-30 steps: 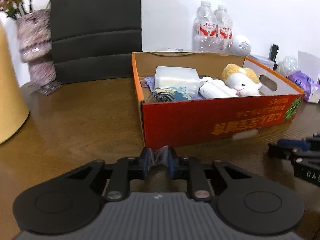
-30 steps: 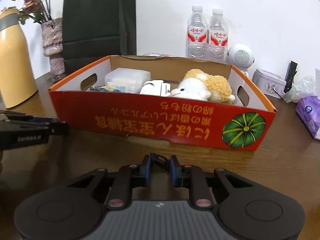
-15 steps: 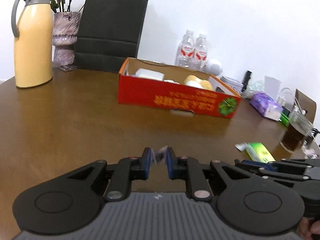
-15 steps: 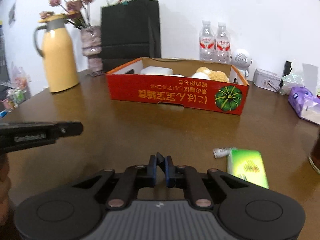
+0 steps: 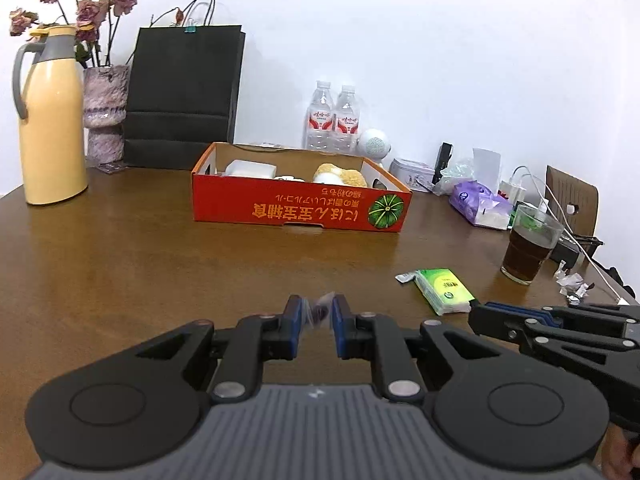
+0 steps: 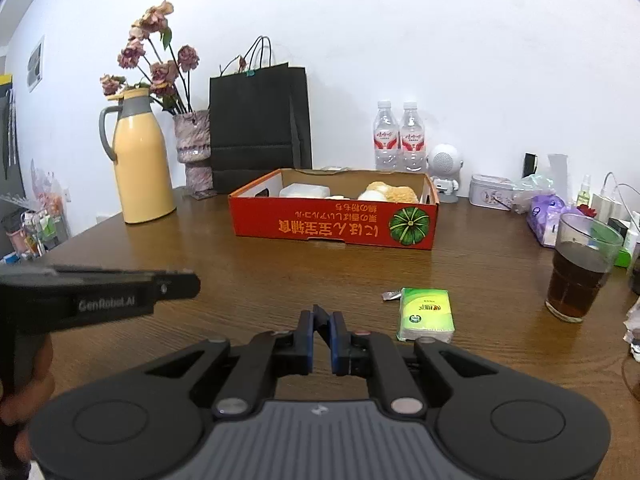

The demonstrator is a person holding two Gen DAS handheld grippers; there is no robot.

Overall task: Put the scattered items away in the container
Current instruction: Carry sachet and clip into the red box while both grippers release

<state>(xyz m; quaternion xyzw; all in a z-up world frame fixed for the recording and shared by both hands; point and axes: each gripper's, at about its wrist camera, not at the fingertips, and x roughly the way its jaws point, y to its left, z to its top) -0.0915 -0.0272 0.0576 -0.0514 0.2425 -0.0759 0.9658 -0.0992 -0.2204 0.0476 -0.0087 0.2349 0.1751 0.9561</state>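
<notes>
Both grippers have pulled well back from the red cardboard box (image 5: 300,208) since a sec ago; it filled the view then, now sits mid-counter, far off. A green tissue pack (image 6: 426,314) has come into view.

Left hand-held gripper (image 5: 318,314) points slightly down over the counter (image 5: 120,264), jaws nearly closed, pinching a small crinkly clear wrapper (image 5: 322,308); too blurred to say what's in it. Right hand-held gripper (image 6: 322,320) is level beside it, jaws closed w/ tips touching, nothing between them. Its tips lie just short of the tissue pack's near edge in left view. Left gripper's side reads "GenRobot.AI" in the right view; a hand shows at its handle, lower left.

Box front: orange Japanese print, upside down, plus a green pumpkin pic at right. Inside: white plastic container (image 5: 250,168), plush toy (image 6: 390,192), other white bits.

Tissue pack lies flat on the counter, near right gripper, well apart from the box; small foil sachet (image 6: 392,295) touches its far left corner.

Brown wood-grain counter, white wall. Along the back: yellow thermos jug (image 6: 140,168), vase of dried roses (image 6: 192,148), black paper bag (image 6: 260,128), two water bottles (image 6: 400,136) w/ red labels, white round speaker (image 6: 444,164). Right: glass of dark drink (image 6: 580,268), purple tissue pack (image 6: 546,216).
</notes>
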